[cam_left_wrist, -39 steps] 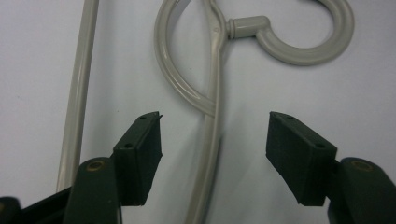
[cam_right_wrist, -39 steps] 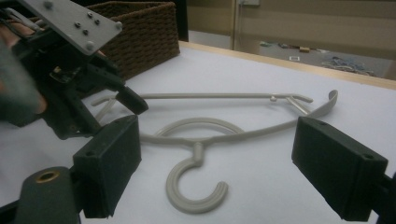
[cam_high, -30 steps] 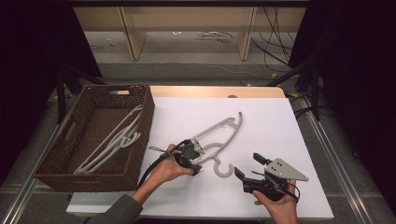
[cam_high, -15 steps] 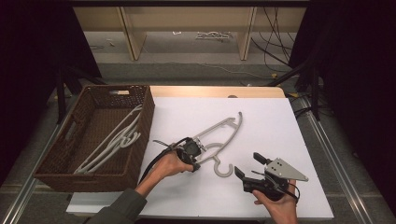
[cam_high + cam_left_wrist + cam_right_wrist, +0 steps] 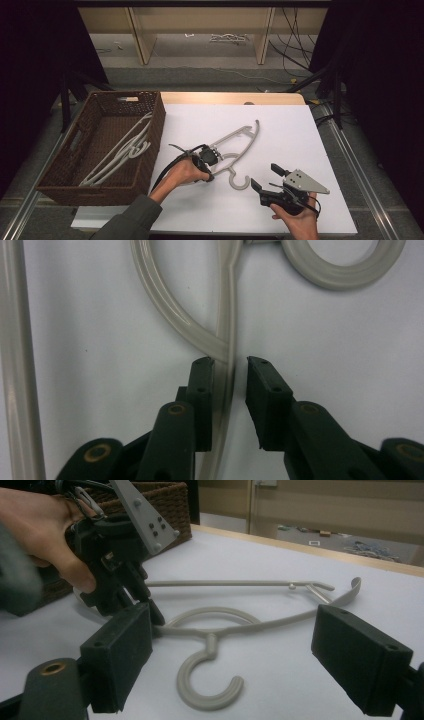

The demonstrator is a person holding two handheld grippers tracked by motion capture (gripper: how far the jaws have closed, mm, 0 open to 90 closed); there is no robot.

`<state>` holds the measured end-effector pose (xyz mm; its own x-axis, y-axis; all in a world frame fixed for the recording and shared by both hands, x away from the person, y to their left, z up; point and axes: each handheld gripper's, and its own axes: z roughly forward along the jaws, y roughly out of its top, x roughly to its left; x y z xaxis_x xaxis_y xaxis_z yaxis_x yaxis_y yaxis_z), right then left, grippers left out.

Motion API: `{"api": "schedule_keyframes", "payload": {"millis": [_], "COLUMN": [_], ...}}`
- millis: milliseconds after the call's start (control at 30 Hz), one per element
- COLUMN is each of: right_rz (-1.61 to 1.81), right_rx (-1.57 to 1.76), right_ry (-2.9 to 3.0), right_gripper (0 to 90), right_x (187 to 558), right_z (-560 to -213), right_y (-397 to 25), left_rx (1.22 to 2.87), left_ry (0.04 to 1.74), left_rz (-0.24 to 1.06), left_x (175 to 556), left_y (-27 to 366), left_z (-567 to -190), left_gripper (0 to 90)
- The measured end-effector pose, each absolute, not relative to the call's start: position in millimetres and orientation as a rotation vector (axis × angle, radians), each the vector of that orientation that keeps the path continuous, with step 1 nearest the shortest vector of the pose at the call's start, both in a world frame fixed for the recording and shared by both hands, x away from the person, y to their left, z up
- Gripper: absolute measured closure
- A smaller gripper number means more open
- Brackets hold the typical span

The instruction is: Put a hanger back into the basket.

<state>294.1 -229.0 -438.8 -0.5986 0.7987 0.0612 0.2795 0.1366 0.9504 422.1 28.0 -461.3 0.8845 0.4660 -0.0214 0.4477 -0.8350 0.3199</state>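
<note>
A pale grey plastic hanger (image 5: 245, 134) lies flat on the white table top (image 5: 290, 125), its hook toward the near edge. My left gripper (image 5: 216, 155) is down on it by the neck. In the left gripper view the jaws (image 5: 229, 362) stand slightly apart, one on each side of the hanger's thin arm (image 5: 170, 305), with a gap left. My right gripper (image 5: 267, 177) hovers just right of the hook, jaws wide open and nothing between them. In the right gripper view the hanger (image 5: 225, 583) lies ahead and the left gripper (image 5: 145, 605) is at its left end.
A dark woven basket (image 5: 152, 145) stands at the table's left and holds several more pale hangers (image 5: 125, 150). Its corner shows behind the person's left hand (image 5: 45, 530). Metal rails run along both table sides; shelving and cables lie beyond the far edge.
My left gripper has slid a little right and forward onto the hanger's neck. The right gripper and the hanger have stayed where they were.
</note>
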Motion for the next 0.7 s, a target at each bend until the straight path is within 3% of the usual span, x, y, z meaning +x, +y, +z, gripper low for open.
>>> {"api": "schedule_keyframes", "payload": {"millis": [133, 467, 700], "right_rz": [1.445, 1.444, 1.455], "right_rx": [1.039, 1.034, 1.042], "right_ry": [1.958, 1.972, 1.953], "right_gripper": [17.4, 17.4, 17.5], "right_x": [294.1, 293.1, 295.0], "right_z": [-438.9, -437.9, -438.7], "right_y": [-229.2, -229.3, -229.2], "left_rx": [2.737, 2.811, 2.762], "left_ry": [0.691, 0.617, 0.577], "left_rz": [0.060, 0.126, 0.076], "left_x": [426.5, 422.7, 426.3], "left_y": [28.2, 19.9, 28.5], "left_z": [-461.3, -459.7, -461.2], "left_gripper": [78.6, 79.0, 81.2]}}
